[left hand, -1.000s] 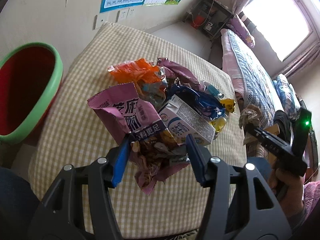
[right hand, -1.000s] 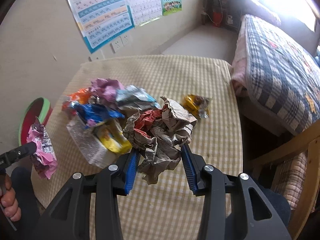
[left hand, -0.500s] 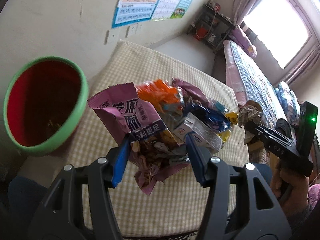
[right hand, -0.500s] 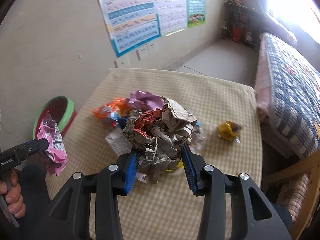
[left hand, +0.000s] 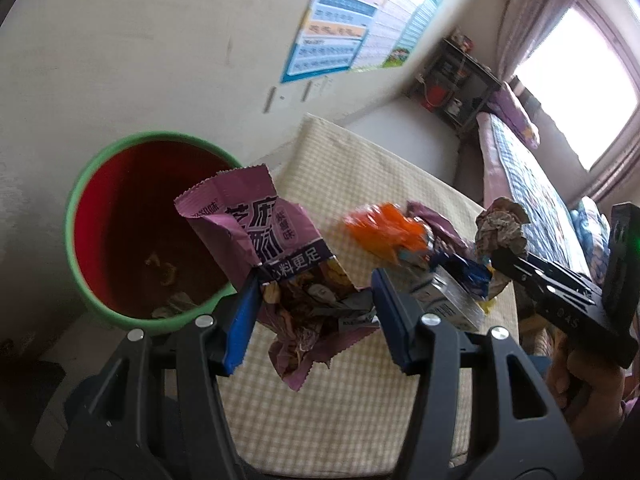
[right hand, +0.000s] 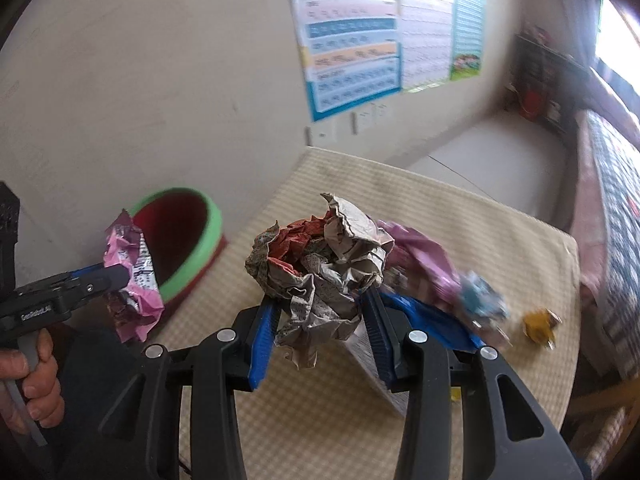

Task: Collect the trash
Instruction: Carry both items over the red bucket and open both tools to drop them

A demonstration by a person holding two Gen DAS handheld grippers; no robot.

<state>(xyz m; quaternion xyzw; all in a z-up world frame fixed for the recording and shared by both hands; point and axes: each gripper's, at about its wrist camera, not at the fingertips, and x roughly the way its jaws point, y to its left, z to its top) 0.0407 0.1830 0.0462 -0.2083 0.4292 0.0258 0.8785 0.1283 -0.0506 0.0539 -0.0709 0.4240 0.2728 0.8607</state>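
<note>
At far left, off the counter (left hand: pixel 360 392) edge, a green-rimmed bin (left hand: pixel 82 276) is seen, some scraps already inside. The left tongs (left hand: pixel 316 312) are clenched on a purple snack wrapper (left hand: pixel 256 236), held at the bin's near right rim. The carry-to-bin step is judged in hand; release over the opening is called for next. The right tongs (right hand: pixel 318 320) are clenched on a crumpled paper ball (right hand: pixel 320 264) above the counter. More wrappers (left hand: pixel 404 236) remain heaped right; a yellow wrapper (right hand: pixel 540 322) lies apart. No obstruction is noted.
</note>
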